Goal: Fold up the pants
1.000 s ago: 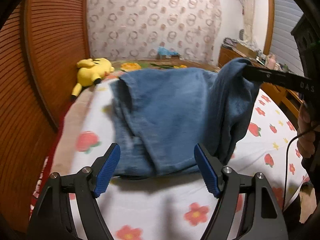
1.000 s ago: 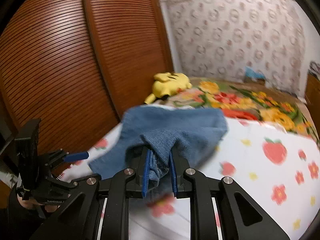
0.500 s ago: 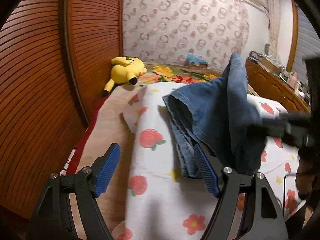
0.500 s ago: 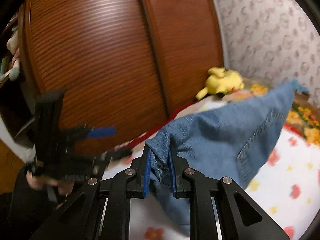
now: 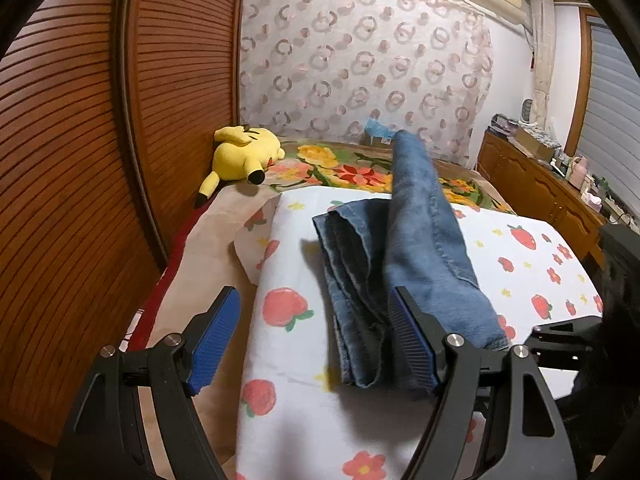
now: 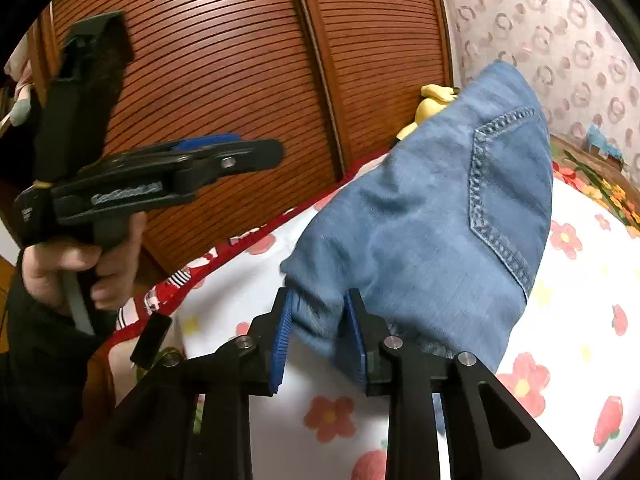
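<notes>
The jeans [image 5: 404, 264] lie on the bed [image 5: 304, 420], on its strawberry-print sheet, one part flat and doubled, the other raised in a ridge because the right claw [image 6: 318, 336] has carried that end over toward the near edge, most likely to lay it on the flat half. Its jaws have just been opening, with denim between them; whether the pads press it I cannot tell. The left claw [image 5: 312, 340] hangs wide open over the sheet beside the flat part, holding nothing, probably waiting to smooth or catch the fold. Count: one pair of jeans, two claws, one yellow plush toy [image 5: 244, 154] near the wardrobe [image 5: 100, 160].
</notes>
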Tool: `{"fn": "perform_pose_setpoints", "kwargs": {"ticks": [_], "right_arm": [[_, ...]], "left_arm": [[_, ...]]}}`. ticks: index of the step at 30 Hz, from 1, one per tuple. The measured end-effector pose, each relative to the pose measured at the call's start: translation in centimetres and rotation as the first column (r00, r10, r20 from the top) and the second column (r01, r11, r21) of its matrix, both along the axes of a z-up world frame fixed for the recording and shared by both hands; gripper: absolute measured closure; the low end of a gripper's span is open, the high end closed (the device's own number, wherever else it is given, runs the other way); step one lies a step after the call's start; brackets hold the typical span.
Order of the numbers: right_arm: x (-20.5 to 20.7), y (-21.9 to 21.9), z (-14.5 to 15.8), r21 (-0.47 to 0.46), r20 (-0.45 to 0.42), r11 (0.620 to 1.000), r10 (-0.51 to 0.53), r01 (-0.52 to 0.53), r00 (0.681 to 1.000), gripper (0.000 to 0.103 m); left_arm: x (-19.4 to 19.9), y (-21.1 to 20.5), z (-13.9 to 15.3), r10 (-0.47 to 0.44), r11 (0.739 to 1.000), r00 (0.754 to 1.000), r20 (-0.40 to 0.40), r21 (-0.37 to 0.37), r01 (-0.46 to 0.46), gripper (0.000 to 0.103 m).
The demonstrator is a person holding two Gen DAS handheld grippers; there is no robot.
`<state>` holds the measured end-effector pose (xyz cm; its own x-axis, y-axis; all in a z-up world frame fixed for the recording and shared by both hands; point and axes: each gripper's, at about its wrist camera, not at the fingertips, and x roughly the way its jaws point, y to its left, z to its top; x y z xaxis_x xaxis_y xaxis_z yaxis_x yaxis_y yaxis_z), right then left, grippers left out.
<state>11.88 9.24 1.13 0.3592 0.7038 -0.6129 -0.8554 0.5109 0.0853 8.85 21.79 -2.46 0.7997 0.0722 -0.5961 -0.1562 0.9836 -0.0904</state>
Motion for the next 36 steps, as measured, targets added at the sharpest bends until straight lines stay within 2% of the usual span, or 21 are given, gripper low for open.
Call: {"fn": "perform_pose_setpoints", "kwargs": {"ticks": [3,11,16,23,27,28,30,32,36], "right_arm": [[-1.3,-0.5,0.8,0.010,0.025,1.000,-0.025,0.025,0.999,0.066],[-0.8,-1.4,1.9,0.053,0.091,0.992,-0.121,0.117,0.988,0.063],[0.9,-1.6,1.9,0.042,0.116,0.984,-0.177,0.173,0.977,0.061],[3.2,-1.2,2.3,0.044,0.107,0.976,-0.217,0.214,0.970,0.058],[4.8,-1.6,2.1,0.048,0.085,0.974,-0.225,0.222,0.971,0.058],[5.3,-1.6,2.0,0.047,0.081,0.973,-0.227,0.224,0.970,0.058],[5.9,-1.4,1.9,0.042,0.070,0.973,-0.228,0.225,0.971,0.058],[6.2,-1.6,2.2,0.040,0.067,0.974,-0.224,0.222,0.972,0.058],[7.5,-1.4,2.7,0.045,0.059,0.976,-0.215,0.213,0.975,0.058]], "left_arm": [[0.5,-0.6,0.3,-0.012,1.000,1.000,-0.002,0.007,0.012,0.026],[3.4,-2.3,0.9,-0.083,0.996,0.997,-0.011,0.018,0.083,0.026],[7.0,-3.5,0.9,-0.148,0.988,0.988,-0.038,0.029,0.149,0.040],[13.2,-4.0,0.4,-0.205,0.976,0.971,-0.122,0.047,0.212,0.042],[15.9,-3.3,-0.5,-0.227,0.972,0.958,-0.176,0.025,0.235,0.044],[16.2,-3.3,-0.6,-0.241,0.969,0.953,-0.182,0.007,0.247,0.049],[15.9,-3.3,-0.6,-0.290,0.957,0.942,-0.172,-0.044,0.286,0.079],[15.1,-3.3,-0.1,-0.299,0.954,0.943,-0.148,-0.048,0.295,0.095],[12.1,-2.9,2.3,-0.238,0.971,0.969,-0.064,-0.020,0.237,0.097]]}}
